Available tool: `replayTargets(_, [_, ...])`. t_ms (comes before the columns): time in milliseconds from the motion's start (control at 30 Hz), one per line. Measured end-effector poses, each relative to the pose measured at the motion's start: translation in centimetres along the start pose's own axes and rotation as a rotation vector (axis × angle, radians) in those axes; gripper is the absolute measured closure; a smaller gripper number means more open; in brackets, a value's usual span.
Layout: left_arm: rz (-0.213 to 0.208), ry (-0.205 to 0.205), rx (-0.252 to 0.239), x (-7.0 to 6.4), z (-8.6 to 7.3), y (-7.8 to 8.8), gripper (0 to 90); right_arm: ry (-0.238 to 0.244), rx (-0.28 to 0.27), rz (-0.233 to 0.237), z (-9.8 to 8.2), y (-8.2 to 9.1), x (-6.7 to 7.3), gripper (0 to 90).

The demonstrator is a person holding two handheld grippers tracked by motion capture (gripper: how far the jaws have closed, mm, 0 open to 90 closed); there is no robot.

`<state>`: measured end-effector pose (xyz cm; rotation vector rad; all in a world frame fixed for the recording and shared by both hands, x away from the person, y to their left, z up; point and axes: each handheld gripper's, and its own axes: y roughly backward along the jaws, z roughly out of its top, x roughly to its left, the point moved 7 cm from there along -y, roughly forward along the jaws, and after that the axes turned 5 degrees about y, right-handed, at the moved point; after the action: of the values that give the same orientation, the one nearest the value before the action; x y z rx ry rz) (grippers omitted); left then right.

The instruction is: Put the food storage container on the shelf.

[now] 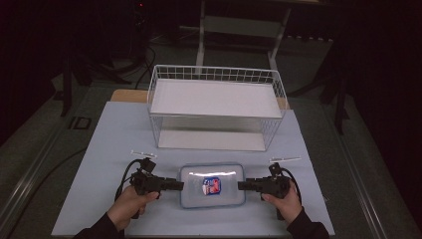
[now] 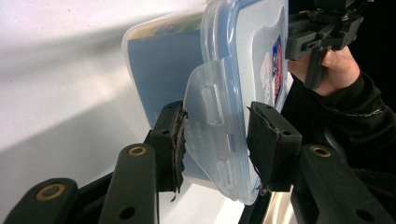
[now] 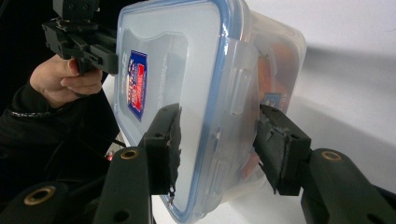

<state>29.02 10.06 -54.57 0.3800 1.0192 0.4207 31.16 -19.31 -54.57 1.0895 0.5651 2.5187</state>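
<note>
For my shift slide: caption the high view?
Left tool and right tool bracket a lidded clear container before a white wire basket.

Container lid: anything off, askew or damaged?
Nothing stands out. The lid sits flat on the container, end flaps down; the left gripper and right gripper straddle opposite ends. The jaw pads look frayed.

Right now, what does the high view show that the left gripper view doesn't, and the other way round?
High view: the white wire basket behind the clear food container, the blue mat, both forearms. Left gripper view: the lid's latch flap, close up, between the left gripper's pads. Both: the container's red-and-blue label and the right gripper at its far end.
</note>
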Motion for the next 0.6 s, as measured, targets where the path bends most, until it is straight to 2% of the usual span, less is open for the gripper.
replayTargets(167, [0.016,-0.004,0.003,-0.4,-0.2,0.0,57.4,-0.003,0.009,-0.030,0.0,0.1,0.5,52.5])
replayTargets(300, [0.041,-0.026,0.002,-0.9,-0.4,0.1,57.3,0.008,0.013,-0.045,0.0,0.3,0.9,53.0])
replayTargets(367, [0.056,-0.030,-0.015,-1.0,-0.3,0.2,57.0,0.006,0.010,-0.047,0.0,0.3,1.0,53.0])
replayTargets(600, [0.051,-0.048,-0.050,-2.0,0.8,0.7,57.0,0.026,-0.020,-0.063,1.0,1.0,1.6,53.0])
